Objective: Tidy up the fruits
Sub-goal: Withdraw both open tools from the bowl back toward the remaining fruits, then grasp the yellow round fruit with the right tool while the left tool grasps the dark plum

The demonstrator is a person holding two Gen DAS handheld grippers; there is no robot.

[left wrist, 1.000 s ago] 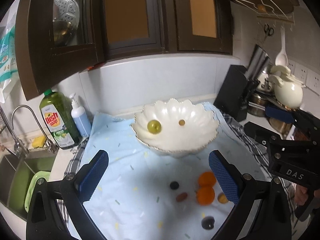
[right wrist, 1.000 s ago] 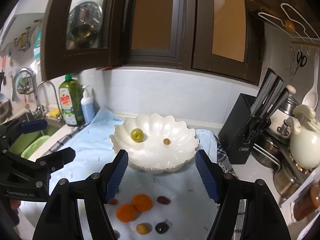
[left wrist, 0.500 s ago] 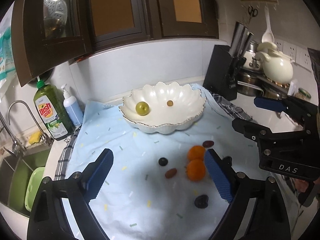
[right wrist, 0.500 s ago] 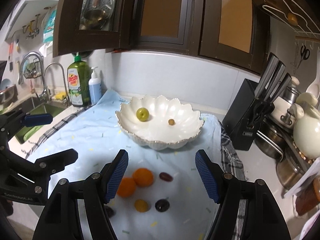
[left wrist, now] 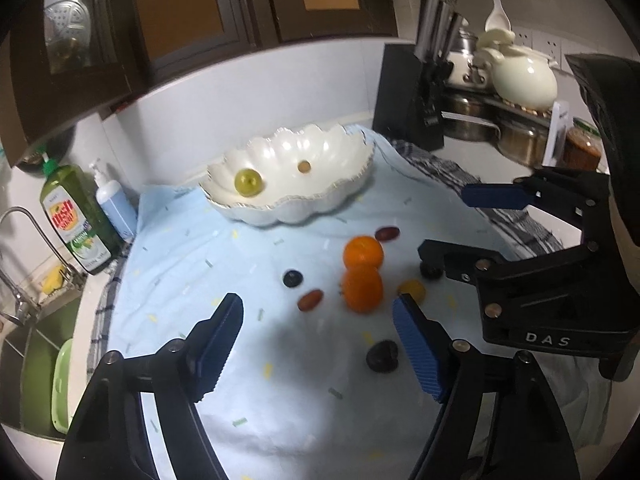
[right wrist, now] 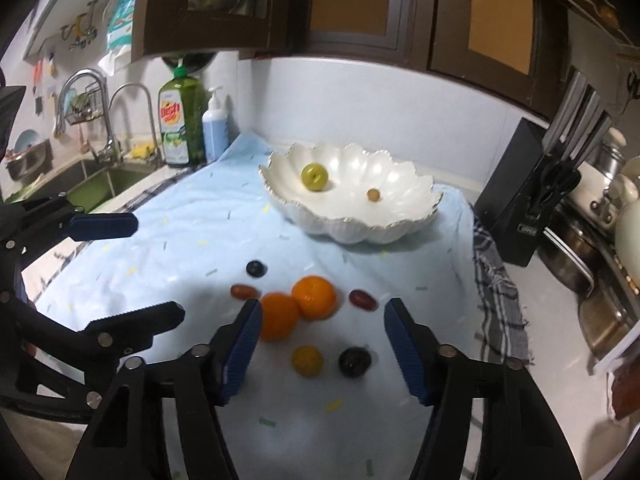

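A white scalloped bowl (left wrist: 320, 208) (right wrist: 352, 232) on a light blue cloth holds a green fruit (left wrist: 248, 181) (right wrist: 314, 176) and a small brown one (left wrist: 304, 166) (right wrist: 373, 194). In front lie two oranges (left wrist: 362, 254) (right wrist: 314, 297), a yellow fruit (right wrist: 307, 361), red grapes (left wrist: 310, 300) (right wrist: 363, 299) and dark fruits (left wrist: 382, 355) (right wrist: 354, 362). My left gripper (left wrist: 320, 344) is open and empty above the cloth, near the oranges. My right gripper (right wrist: 320, 340) is open and empty over the yellow and dark fruits; it also shows in the left wrist view (left wrist: 460, 224).
A dish soap bottle (left wrist: 76, 220) (right wrist: 176, 120) and a pump bottle (left wrist: 116, 204) stand at the left by the sink (right wrist: 100, 180). A black knife block (left wrist: 412, 96) (right wrist: 540, 184), pots and a white teapot (left wrist: 520, 76) stand at the right.
Both grippers have pulled back from the bowl and tilted down toward the loose fruits. Both stay open and empty. The fruits have not moved.
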